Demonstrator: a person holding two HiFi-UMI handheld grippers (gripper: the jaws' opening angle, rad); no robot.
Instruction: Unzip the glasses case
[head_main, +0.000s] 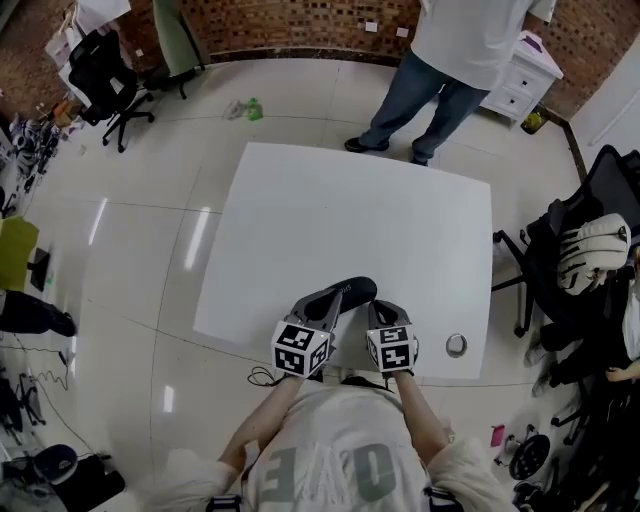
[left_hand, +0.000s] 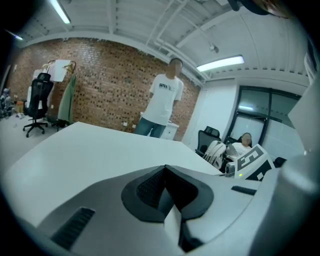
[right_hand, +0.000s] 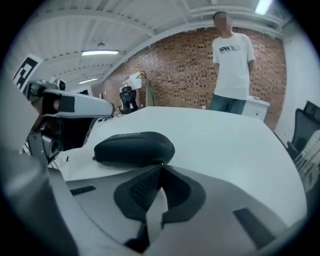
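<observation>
A black zipped glasses case lies near the front edge of the white table. In the right gripper view the case rests just ahead and left of my right gripper, whose jaws are shut, tips right against the case's near edge; nothing shows pinched between them. My right gripper sits beside the case's right end. My left gripper reaches over the case's left part. Its jaws are shut with nothing between them, and the case is hidden in that view.
A person stands at the table's far side. A small round metal object lies at the front right corner. Office chairs crowd the right side, another chair stands far left, and a white drawer unit is behind.
</observation>
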